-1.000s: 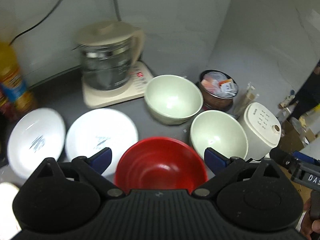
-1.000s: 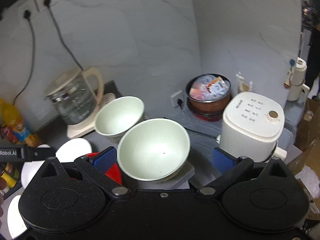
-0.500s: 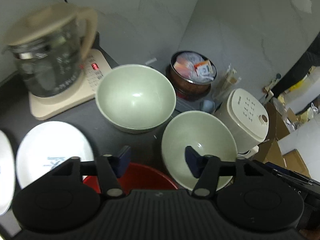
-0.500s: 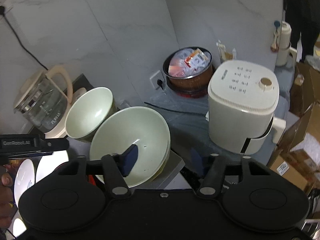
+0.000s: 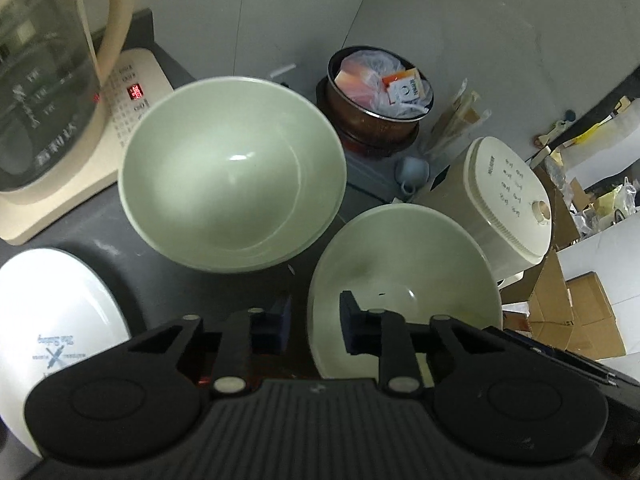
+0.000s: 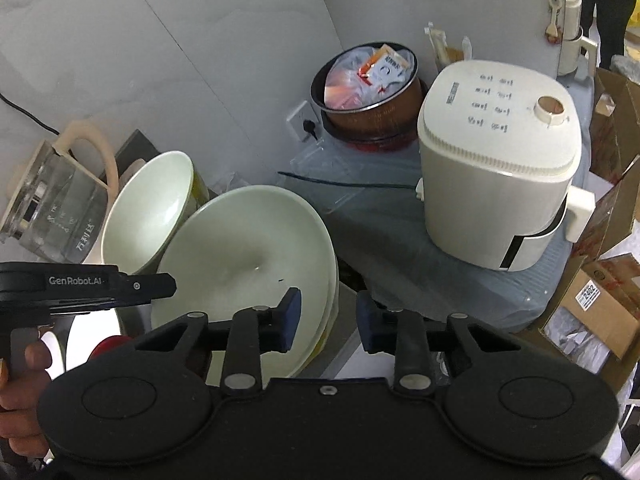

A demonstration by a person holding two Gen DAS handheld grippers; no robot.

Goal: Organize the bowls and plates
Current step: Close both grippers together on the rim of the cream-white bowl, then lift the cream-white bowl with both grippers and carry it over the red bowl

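Observation:
Two pale green bowls stand on the dark counter. The near bowl (image 5: pixel 404 280) (image 6: pixel 248 268) has both grippers at its rim. My left gripper (image 5: pixel 314 322) straddles its left rim, one blue pad inside and one outside, jaws nearly closed. My right gripper (image 6: pixel 326 320) straddles its right rim the same way. I cannot tell whether the pads press the rim. The far green bowl (image 5: pixel 232 172) (image 6: pixel 148 212) sits beside the kettle. A white plate (image 5: pixel 52 332) lies at the left. A red bowl (image 6: pixel 108 346) peeks out below the left gripper's body.
A glass kettle (image 5: pixel 44 80) on a cream base stands at the back left. A brown pot (image 5: pixel 376 108) full of packets and a white rice cooker (image 6: pixel 500 168) stand at the right. Cardboard boxes (image 6: pixel 600 300) lie beyond the counter's right edge.
Both grippers have moved in on the near green bowl and their jaws have narrowed from wide open to a small gap over its rim. The red bowl has dropped almost out of the left view.

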